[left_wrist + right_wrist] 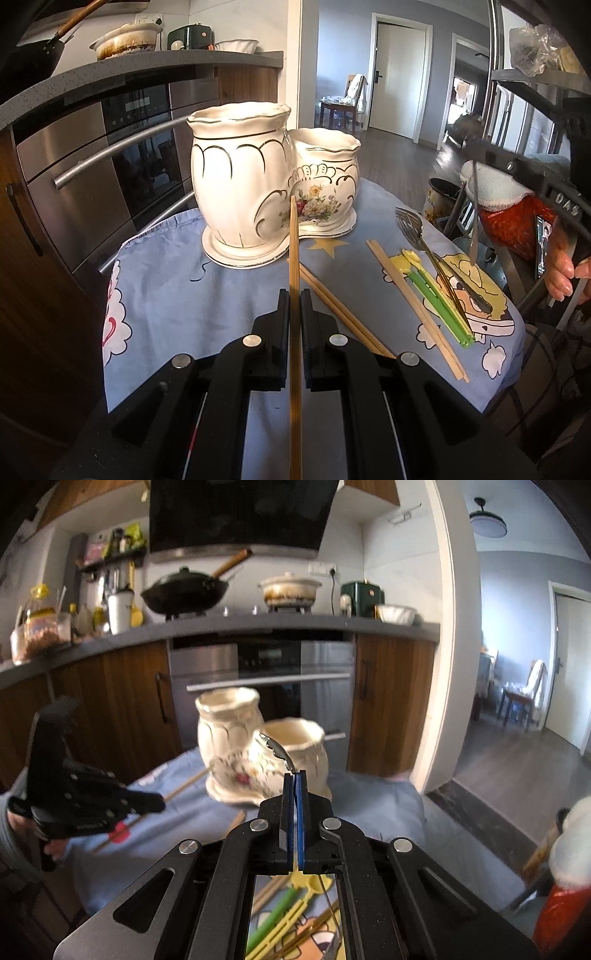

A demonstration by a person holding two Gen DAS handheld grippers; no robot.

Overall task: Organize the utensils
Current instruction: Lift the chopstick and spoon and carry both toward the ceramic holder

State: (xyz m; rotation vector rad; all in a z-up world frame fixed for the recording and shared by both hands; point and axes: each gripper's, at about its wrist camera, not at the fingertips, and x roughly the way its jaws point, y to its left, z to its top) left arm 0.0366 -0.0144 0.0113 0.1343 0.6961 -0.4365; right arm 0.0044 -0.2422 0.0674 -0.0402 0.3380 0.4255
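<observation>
My left gripper (294,295) is shut on a wooden chopstick (294,240) that points at the white ceramic double utensil holder (251,184) standing on the blue cartoon cloth (166,295). The right wrist view shows that gripper (159,802) at the left with the chopstick (184,785) in it. My right gripper (294,775) is shut on a thin metal utensil (277,751), raised in front of the holder (236,746). In the left wrist view the right gripper (472,149) is at the right with the utensil (474,221) hanging below it. Loose chopsticks (413,310), a slotted metal utensil (410,225) and yellow and green plastic pieces (436,295) lie on the cloth.
An oven (140,147) and wood cabinets stand close behind the table under a grey counter (258,622) with a wok (184,590) and a pot (290,589). A red bag with white cloth (517,221) and a metal rack (535,85) crowd the right side.
</observation>
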